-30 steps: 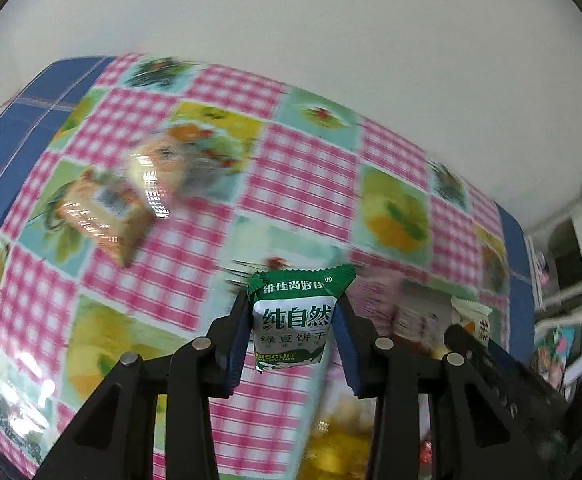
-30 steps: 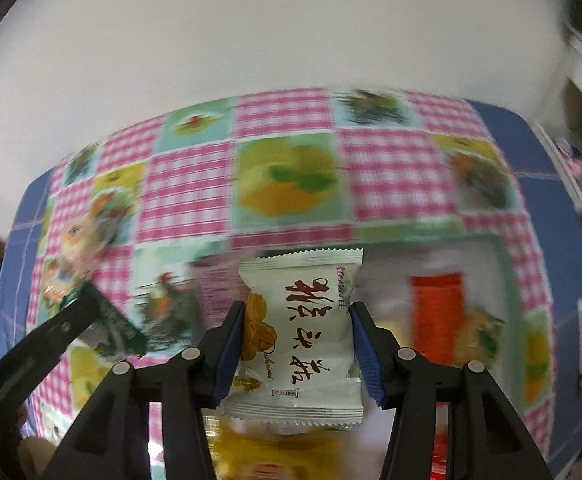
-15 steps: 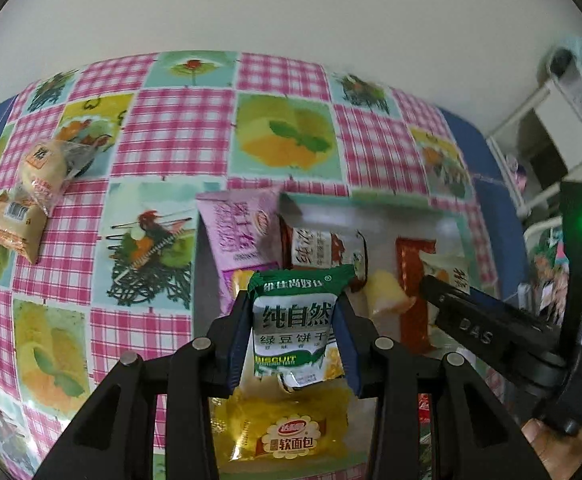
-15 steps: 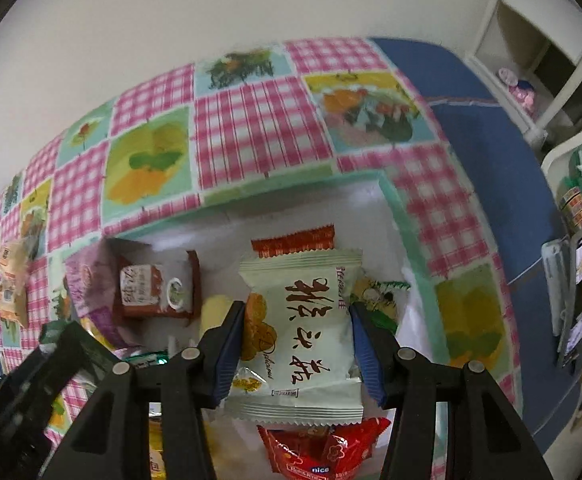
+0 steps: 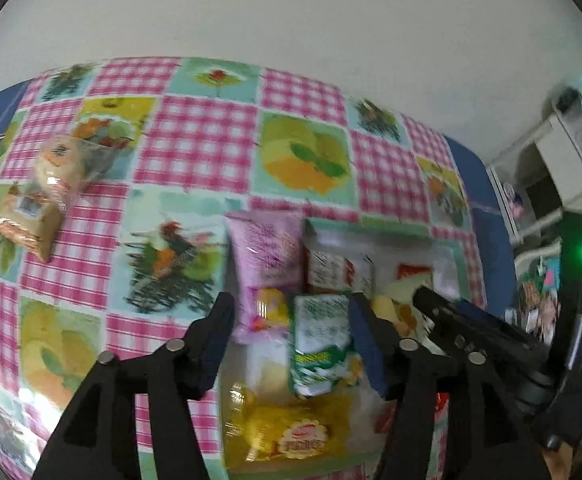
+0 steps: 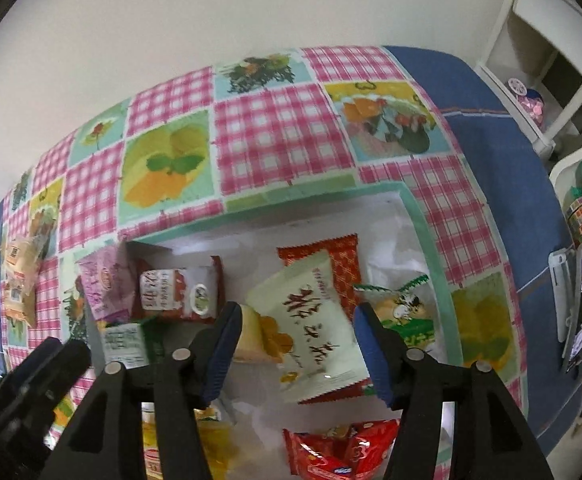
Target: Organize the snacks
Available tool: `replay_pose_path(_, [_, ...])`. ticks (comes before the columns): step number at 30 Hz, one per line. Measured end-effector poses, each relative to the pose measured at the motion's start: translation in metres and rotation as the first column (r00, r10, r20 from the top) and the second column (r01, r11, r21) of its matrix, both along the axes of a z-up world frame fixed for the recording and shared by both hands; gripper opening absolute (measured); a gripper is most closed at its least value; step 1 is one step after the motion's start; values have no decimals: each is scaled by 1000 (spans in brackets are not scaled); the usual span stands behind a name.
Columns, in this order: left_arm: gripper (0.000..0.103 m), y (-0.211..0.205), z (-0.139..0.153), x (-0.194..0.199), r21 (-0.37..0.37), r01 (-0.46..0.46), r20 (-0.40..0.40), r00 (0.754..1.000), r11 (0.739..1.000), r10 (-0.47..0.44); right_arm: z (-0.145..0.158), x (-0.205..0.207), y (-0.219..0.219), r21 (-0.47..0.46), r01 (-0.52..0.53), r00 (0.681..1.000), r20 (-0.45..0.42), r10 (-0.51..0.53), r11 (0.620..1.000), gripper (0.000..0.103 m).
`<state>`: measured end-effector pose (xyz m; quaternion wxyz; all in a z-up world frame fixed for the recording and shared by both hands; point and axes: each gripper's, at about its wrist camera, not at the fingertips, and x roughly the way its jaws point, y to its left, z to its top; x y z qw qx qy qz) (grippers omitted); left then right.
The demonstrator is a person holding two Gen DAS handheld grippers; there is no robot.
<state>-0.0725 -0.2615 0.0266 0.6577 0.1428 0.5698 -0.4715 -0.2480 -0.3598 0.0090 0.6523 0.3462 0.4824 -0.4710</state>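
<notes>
Two packets have just been let go over the tray (image 6: pixel 431 240). Lower middle of the left view, the left gripper (image 5: pixel 291 344) has spread, its green packet (image 5: pixel 321 344) dropping free. The right gripper (image 6: pixel 297 344) has opened too, its pale packet (image 6: pixel 311 332) tilted among the snacks. Two wrapped snacks (image 5: pixel 47 188) wait upper left.

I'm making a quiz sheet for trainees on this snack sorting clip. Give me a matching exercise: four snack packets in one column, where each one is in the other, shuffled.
Things:
1. green biscuit packet
2. pale packet with brown writing
3. purple packet
4. two bread packets

Places:
A. out on the checked tablecloth, away from the box
B. between the open left gripper's fingers, over the box
C. leaning at the box's left edge
D. between the open right gripper's fingers, tilted over the box

Pairs: 1-B, 2-D, 3-C, 4-A
</notes>
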Motion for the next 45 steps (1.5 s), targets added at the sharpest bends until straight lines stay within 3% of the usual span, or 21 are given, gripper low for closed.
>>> replay_pose_path(6, [71, 33, -10, 50, 30, -173, 79, 982, 984, 170, 8, 46, 22, -11, -98, 994, 45, 98, 995, 62])
replay_pose_path(13, [77, 82, -19, 122, 53, -368, 115, 926, 928, 361, 6, 116, 58, -16, -240, 968, 67, 241, 971, 62])
replay_pose_path(21, [86, 126, -27, 173, 96, -503, 189, 856, 859, 481, -9, 177, 98, -17, -366, 929, 60, 366, 930, 75])
replay_pose_path(25, [97, 142, -30, 189, 103, -543, 218, 830, 833, 514, -17, 195, 110, -13, -398, 915, 69, 398, 917, 83])
replay_pose_path(33, [97, 155, -41, 206, 114, -580, 173, 811, 807, 559, -31, 208, 114, -24, -395, 915, 83, 396, 918, 103])
replay_pose_path(43, [97, 150, -59, 218, 116, -577, 169, 814, 808, 556, -46, 221, 107, -49, -378, 917, 121, 381, 925, 103])
replay_pose_path(45, [97, 147, -63, 221, 114, -563, 143, 825, 819, 547, -44, 224, 106, -74, -373, 916, 129, 380, 925, 103])
